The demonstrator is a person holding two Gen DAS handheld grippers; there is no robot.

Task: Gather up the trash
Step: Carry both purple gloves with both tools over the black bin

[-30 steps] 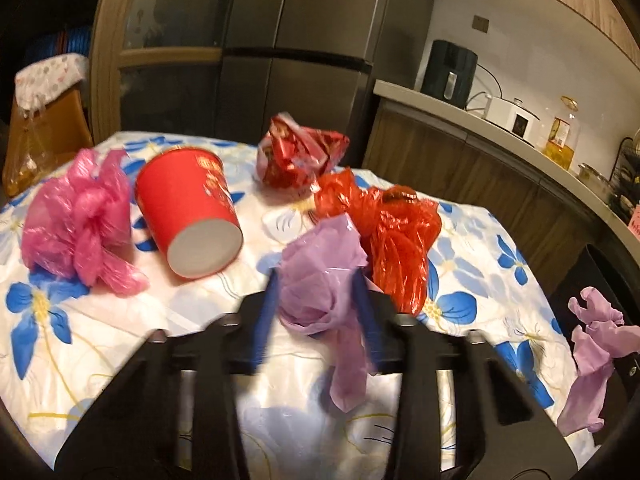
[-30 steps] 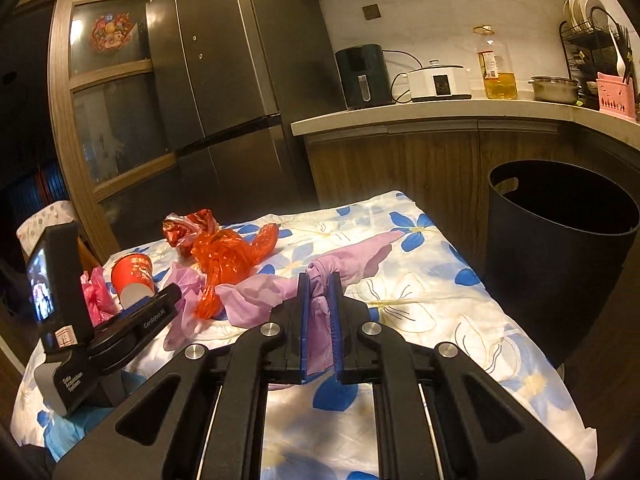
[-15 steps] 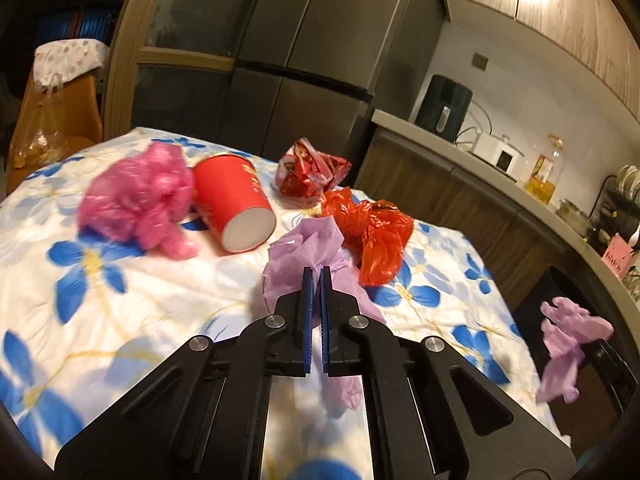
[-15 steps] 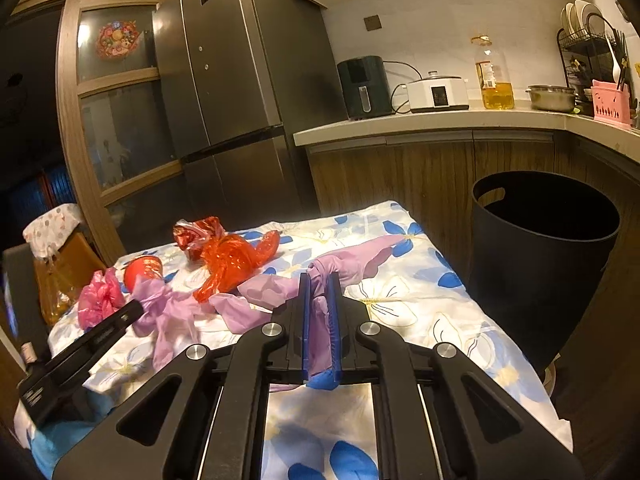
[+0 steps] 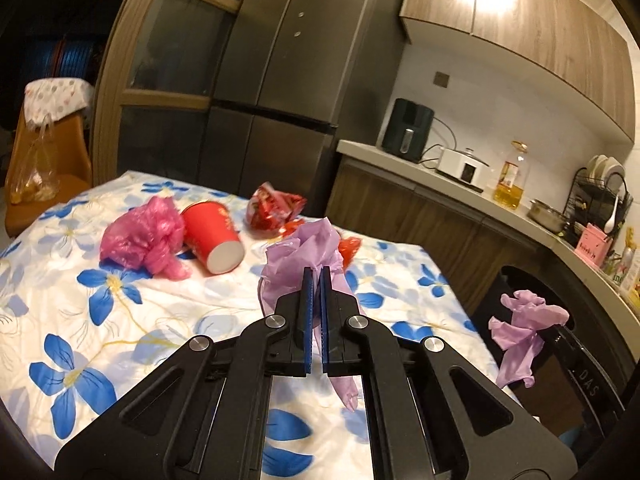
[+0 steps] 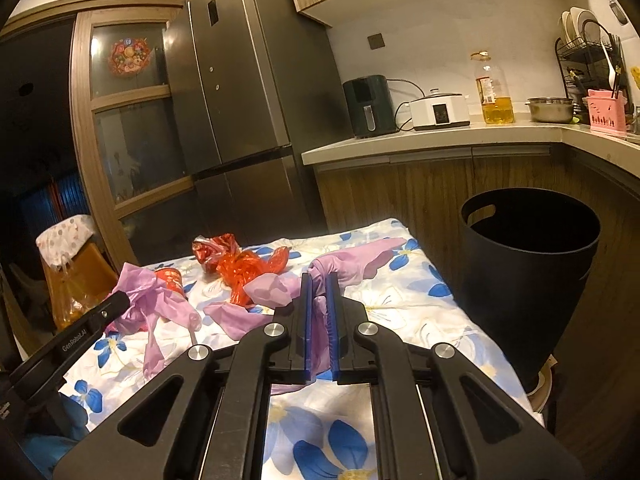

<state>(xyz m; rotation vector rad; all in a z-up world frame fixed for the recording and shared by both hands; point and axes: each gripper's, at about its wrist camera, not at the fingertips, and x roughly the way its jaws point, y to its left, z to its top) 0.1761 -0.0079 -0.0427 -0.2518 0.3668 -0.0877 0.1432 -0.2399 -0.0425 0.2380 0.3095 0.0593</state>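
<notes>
Left gripper (image 5: 314,276) clamped on a crumpled purple plastic bag (image 5: 304,256). Right gripper (image 6: 319,286) pinches another purple bag (image 6: 344,266); black bin (image 6: 532,264) to its right.

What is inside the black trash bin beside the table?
The black trash bin shows only a dark interior below its rim; nothing is visible inside, and its bottom is hidden in shadow.

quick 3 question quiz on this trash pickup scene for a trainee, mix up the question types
1. True or false: the left gripper is shut on a purple bag.
2. What does the right gripper hold? A) red cup B) purple bag C) pink bag
3. Fill in: the red cup lies on its ____.

Key: 1 true; 2 B, a second purple bag; 3 side, by the pink bag.
</notes>
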